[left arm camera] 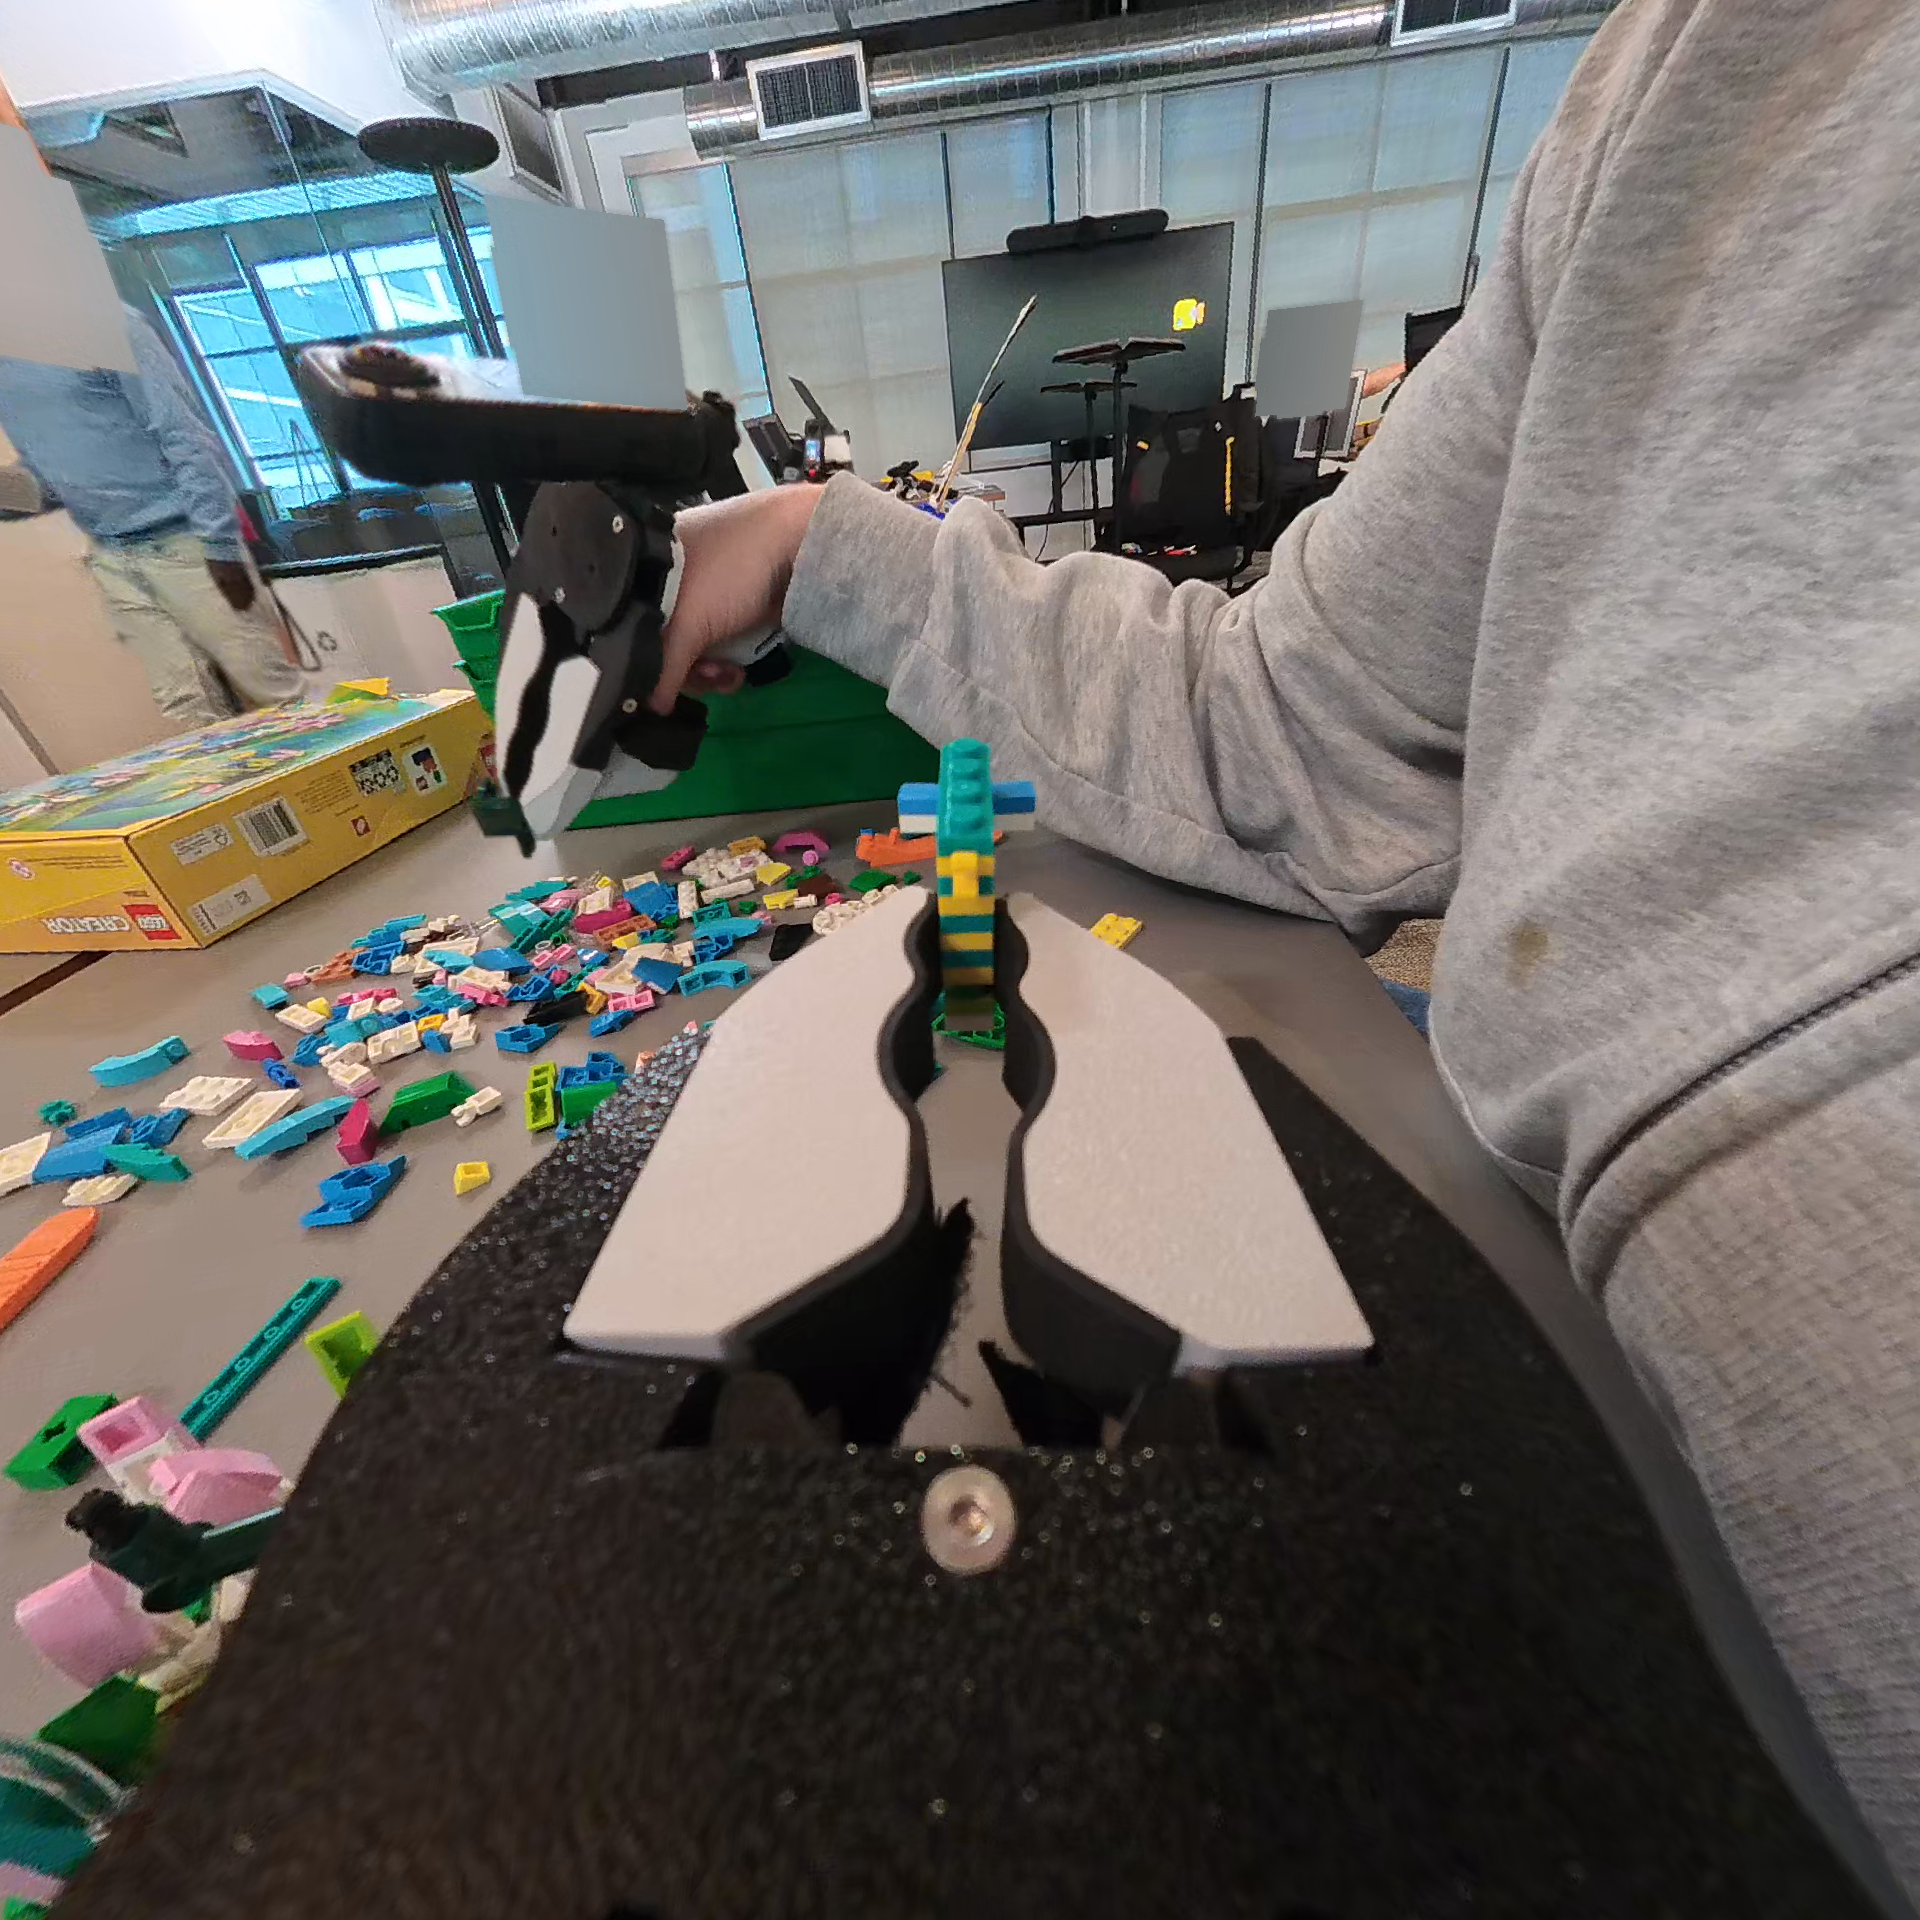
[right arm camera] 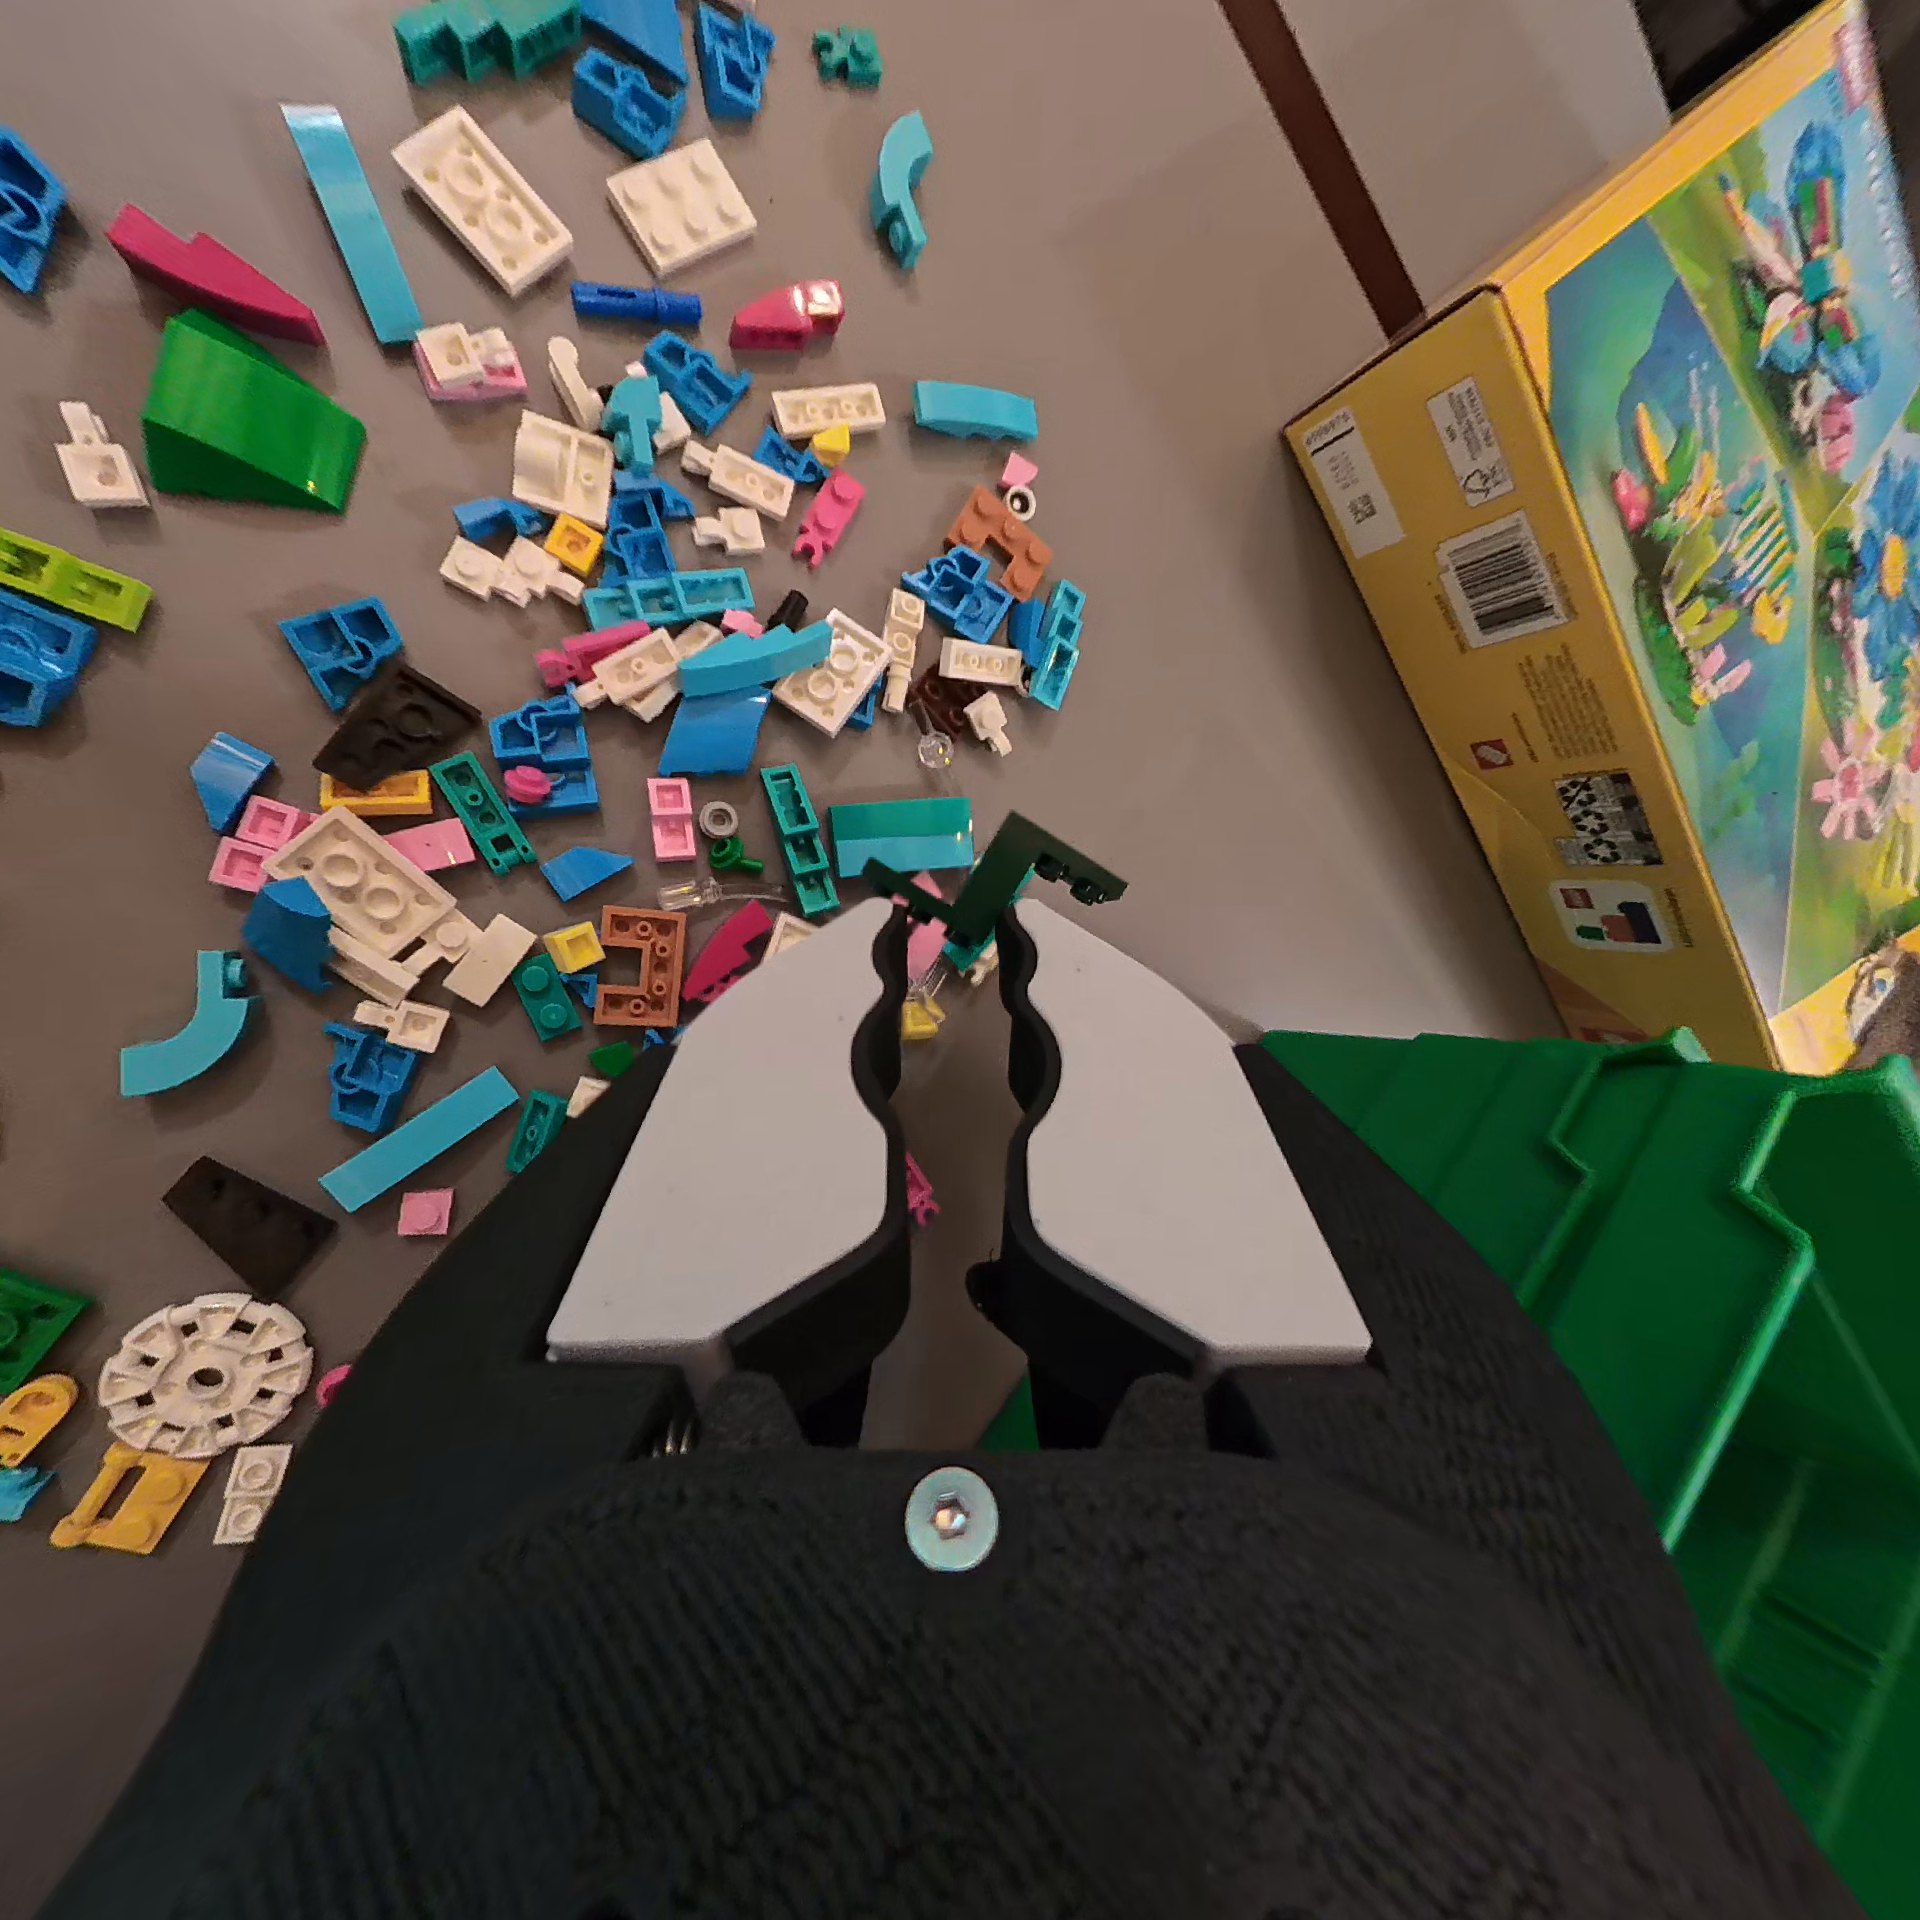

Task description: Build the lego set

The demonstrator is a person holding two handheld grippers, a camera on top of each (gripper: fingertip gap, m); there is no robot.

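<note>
Fingertips of your left gripper (left arm camera: 966,940) pinch the striped teal-and-yellow brick tower (left arm camera: 968,883), which sticks out at 12 o'clock. Your right gripper (right arm camera: 951,920) clamps a dark green angled plate (right arm camera: 1023,868), loose bricks (right arm camera: 644,623) at 10 o'clock.

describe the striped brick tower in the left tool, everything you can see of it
The striped brick tower stands upright, a narrow plastic stack of alternating teal and yellow layers. A teal studded piece tops it, crossed by a blue-and-white bar. Its foot is a bright green piece near the grey table. The left tool is closed on its lower stripes, a finger on each side.
</note>
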